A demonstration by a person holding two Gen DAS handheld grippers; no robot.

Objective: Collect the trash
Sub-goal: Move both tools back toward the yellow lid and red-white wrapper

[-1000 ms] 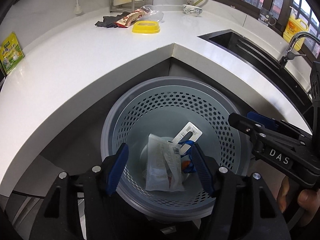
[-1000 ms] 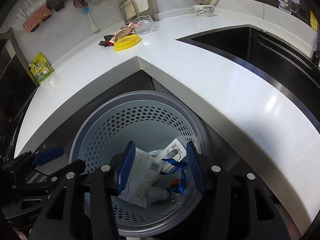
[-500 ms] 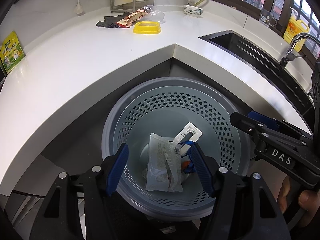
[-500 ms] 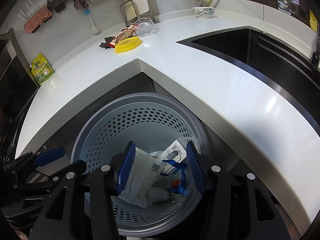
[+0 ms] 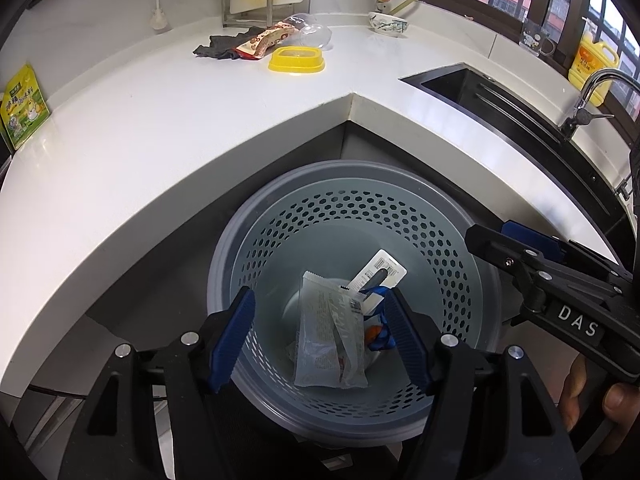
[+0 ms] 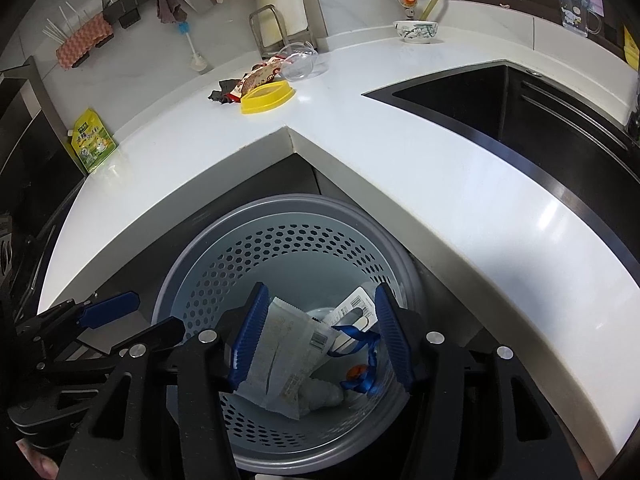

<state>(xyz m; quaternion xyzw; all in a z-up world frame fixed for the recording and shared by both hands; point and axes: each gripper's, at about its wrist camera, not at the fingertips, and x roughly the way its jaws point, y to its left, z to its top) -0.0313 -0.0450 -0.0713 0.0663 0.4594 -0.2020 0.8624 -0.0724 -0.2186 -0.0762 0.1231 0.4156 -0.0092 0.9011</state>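
A grey perforated trash basket (image 5: 276, 224) (image 6: 288, 204) stands on the floor below the counter corner. Inside lie a clear snack wrapper (image 5: 328, 340) (image 6: 284, 356), a white barcode card (image 5: 380, 272) (image 6: 356, 308) and a blue ribbon (image 6: 366, 360). My left gripper (image 5: 320, 336) is open and empty above the basket. My right gripper (image 6: 320, 336) is open and empty above the basket too. On the far counter lie a red snack wrapper (image 5: 264, 42) (image 6: 260, 78), a dark crumpled wrapper (image 5: 218, 48) and a clear plastic cup (image 5: 314, 32) (image 6: 300, 62).
A yellow lid (image 5: 297, 60) (image 6: 267, 98) lies by the trash pile. A green pouch (image 5: 22, 110) (image 6: 92, 140) sits at the counter's left. A black sink (image 5: 516, 108) (image 6: 520, 104) is at right, with a bowl (image 5: 388, 26) behind.
Both grippers have drawn back and risen slightly from the basket, staying open. The trash in the basket has not moved.
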